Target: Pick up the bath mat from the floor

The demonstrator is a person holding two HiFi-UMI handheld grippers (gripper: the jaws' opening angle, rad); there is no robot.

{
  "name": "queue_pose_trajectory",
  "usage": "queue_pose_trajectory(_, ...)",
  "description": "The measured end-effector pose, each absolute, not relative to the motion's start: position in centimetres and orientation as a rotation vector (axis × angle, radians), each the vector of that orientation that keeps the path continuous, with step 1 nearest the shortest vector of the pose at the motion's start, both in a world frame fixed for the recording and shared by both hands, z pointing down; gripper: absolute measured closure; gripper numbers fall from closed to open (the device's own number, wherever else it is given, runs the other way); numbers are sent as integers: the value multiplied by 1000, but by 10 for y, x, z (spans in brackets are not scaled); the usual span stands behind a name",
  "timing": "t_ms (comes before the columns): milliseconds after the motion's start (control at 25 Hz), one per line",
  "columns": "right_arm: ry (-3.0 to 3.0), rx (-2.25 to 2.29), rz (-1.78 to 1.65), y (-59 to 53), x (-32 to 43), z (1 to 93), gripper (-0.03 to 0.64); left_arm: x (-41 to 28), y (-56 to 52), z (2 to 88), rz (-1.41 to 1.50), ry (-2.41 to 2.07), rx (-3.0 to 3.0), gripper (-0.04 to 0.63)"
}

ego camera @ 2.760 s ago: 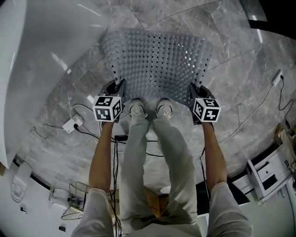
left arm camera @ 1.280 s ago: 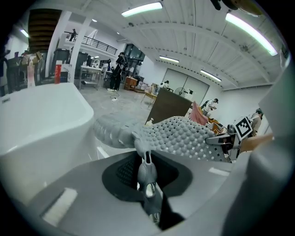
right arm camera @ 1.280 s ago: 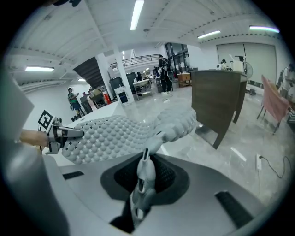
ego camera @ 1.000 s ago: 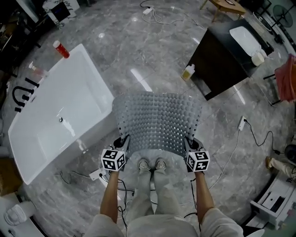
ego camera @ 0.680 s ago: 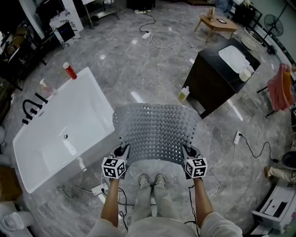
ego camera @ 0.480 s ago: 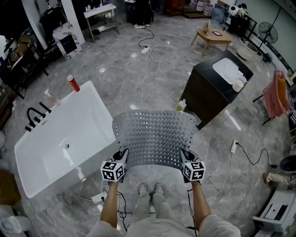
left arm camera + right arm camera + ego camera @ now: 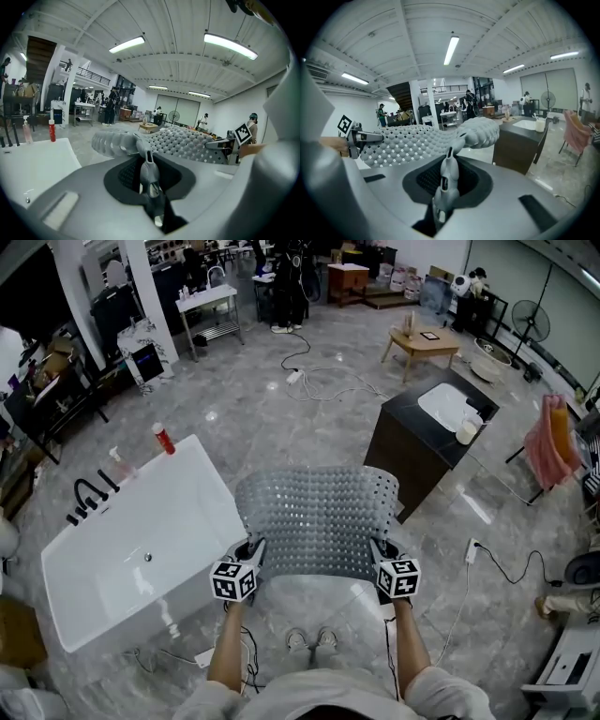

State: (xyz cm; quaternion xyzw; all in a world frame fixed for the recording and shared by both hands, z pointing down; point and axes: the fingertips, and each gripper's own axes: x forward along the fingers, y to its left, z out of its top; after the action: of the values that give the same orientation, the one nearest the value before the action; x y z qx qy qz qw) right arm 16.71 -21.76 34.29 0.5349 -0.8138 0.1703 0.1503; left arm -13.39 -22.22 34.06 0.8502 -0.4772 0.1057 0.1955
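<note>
The bath mat [image 7: 317,521] is up off the floor [image 7: 281,418]! Grey, bobbled and dotted with holes, it hangs in the air just to the right of the white bathtub [image 7: 141,549], spread wide between the two grippers. The left gripper [image 7: 251,549] has the near corner on the bathtub's side, its jaws clamped tight on the mat's edge. The right gripper [image 7: 378,549] has the near corner farther from the bathtub, jaws pinched on the rubber just the same. The near edge runs taut between the two grips, and the far edge curls over and droops away. Under that near edge, to the right of the bathtub's near corner, the person's shoes [image 7: 312,640] stand on the marble. The dark vanity cabinet [image 7: 412,456] sits beyond the mat, on the side away from the bathtub.
</note>
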Motion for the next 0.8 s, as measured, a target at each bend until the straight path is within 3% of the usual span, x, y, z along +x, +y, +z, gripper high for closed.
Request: queue_pose_trajectory(800, -2389, 1597, 458, -189, 176, 295, 566, -127, -203, 289, 258, -1351, 2440, 538)
